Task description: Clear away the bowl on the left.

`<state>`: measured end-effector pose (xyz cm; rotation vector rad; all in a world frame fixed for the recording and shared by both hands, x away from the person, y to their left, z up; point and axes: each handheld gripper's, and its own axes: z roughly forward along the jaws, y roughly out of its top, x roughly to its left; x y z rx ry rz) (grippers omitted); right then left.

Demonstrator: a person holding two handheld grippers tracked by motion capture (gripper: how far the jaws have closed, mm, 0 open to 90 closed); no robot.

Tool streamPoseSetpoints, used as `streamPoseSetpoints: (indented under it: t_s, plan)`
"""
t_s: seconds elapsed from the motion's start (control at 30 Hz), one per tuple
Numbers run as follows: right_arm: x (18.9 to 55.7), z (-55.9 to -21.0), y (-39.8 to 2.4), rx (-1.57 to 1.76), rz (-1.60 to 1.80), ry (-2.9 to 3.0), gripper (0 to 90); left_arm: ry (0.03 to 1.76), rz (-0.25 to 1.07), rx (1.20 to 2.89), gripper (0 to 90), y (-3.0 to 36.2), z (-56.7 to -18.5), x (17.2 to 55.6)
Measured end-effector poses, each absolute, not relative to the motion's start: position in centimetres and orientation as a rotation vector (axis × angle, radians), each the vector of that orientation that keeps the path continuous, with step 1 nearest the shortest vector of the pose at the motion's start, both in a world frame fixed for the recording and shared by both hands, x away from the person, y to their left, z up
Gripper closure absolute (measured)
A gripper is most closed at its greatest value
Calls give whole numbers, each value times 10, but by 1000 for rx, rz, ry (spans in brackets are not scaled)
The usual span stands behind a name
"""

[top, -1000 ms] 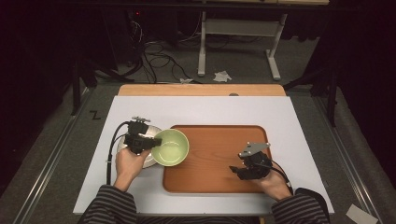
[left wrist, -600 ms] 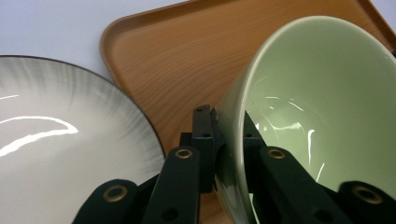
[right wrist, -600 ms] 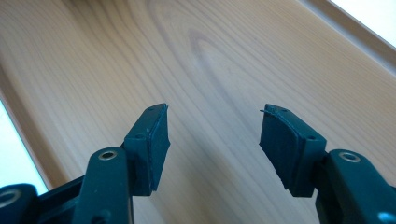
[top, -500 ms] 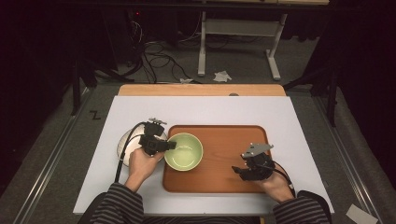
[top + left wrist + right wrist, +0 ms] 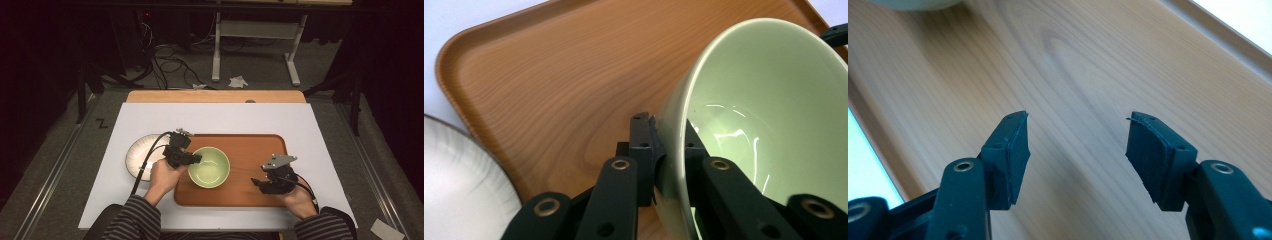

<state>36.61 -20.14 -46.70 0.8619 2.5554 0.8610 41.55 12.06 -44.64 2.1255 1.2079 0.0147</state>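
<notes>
left fingers [image 5: 644, 150] | pinch green bowl [image 5: 769, 105] rim | over tray [image 5: 549, 75]

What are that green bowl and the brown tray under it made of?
The green bowl looks like glazed ceramic: smooth, with bright glints inside. The tray looks like wood, or a wood-look laminate: brown grain lines run across its smooth surface, and the rim is rounded. The pictures can't settle which.

I can read one mark from here: a black Z-shaped sign [image 5: 101, 123] on the grey floor [image 5: 65, 150], left of the surface [image 5: 225, 117]. Nothing else carries legible text, labels, brands or numbers in my high view or either gripper view.
</notes>
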Motion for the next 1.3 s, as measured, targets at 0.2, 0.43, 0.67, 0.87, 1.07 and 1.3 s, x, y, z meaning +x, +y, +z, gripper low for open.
streamPoseSetpoints:
  t_s: [0.2,0.43,0.67,0.87,1.07,1.3]
  plan:
    - [365,-465,-205,879,861,2537,438,1196,19,2141,829,113,-446,417]
    - [365,-466,-205,882,867,2533,438,1172,18,2150,829,101,-443,421]
    - [364,-466,-205,878,872,2536,438,1137,13,2167,829,83,-441,424]
    - [364,-465,-206,871,873,2538,438,1126,5,2170,829,67,-442,431]
    - [365,-465,-206,870,878,2537,439,1137,-15,2163,829,60,-446,437]
    - [364,-465,-206,867,876,2543,439,1192,-25,2137,829,59,-454,449]
